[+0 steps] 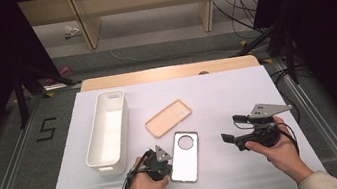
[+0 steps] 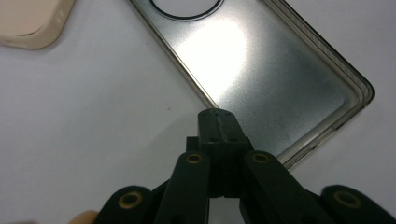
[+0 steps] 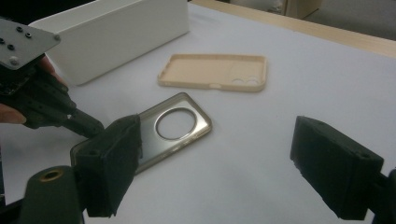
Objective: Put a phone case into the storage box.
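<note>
Your left tool (image 1: pixel 167 164) sits low over the bench (image 1: pixel 236 89) with its jaws pressed together, tips meeting at the long edge of the clear phone case (image 1: pixel 185 156). In the left gripper view the closed tips (image 2: pixel 218 122) overlap that edge; you cannot tell from the pictures whether they pinch the rim or merely touch it. The clear phone case lies flat, inner side up, with its round camera cut-out (image 3: pixel 175 123) at the far end.

Your right tool (image 1: pixel 229 132) is held above the bench, well apart from the case, with its jaws spread wide and nothing between them. Its grey three-cornered plate (image 1: pixel 270 109) faces up.

Just beyond the clear case lies a beige phone case (image 1: pixel 168 118), also inner side up and apart from it. To the left of both cases stands a long white bin (image 1: pixel 108 132), open at the top, with its long axis running away from you.
</note>
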A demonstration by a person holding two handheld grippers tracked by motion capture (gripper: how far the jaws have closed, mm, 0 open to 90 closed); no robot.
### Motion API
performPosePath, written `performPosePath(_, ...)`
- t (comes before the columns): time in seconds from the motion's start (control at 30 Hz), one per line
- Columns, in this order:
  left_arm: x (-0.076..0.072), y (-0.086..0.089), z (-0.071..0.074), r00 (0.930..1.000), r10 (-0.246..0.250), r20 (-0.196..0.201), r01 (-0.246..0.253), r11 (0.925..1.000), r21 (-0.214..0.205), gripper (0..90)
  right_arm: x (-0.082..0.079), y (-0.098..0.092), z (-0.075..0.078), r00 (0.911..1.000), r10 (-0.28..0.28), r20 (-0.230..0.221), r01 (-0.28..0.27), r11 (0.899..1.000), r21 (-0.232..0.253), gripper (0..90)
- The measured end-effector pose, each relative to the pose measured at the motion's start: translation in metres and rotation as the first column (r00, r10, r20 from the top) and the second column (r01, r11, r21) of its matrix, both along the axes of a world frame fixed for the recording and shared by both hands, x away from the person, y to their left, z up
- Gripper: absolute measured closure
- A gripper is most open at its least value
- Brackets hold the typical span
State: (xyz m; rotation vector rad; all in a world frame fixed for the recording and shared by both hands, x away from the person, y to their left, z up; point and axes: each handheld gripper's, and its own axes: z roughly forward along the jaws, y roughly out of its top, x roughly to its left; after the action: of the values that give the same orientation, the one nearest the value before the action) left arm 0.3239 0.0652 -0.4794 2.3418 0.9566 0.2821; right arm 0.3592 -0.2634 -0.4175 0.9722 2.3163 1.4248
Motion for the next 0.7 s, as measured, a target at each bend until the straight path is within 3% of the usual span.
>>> performPosePath(0.5,-0.0029,-0.0101,-0.0001,0.9994,-0.036,0.002,0.036,0.9993,-0.007,89.8,0.0001,0.0008,-0.0006,1.0000,0.005,-0.002,-0.005,1.000,-0.003,17.8)
performPosePath(0.7,-0.0030,-0.0076,0.0029,0.9994,-0.033,0.008,0.034,0.9989,-0.033,89.5,-0.0005,0.0022,-0.0004,0.9999,0.016,-0.004,-0.016,1.000,-0.013,18.4)
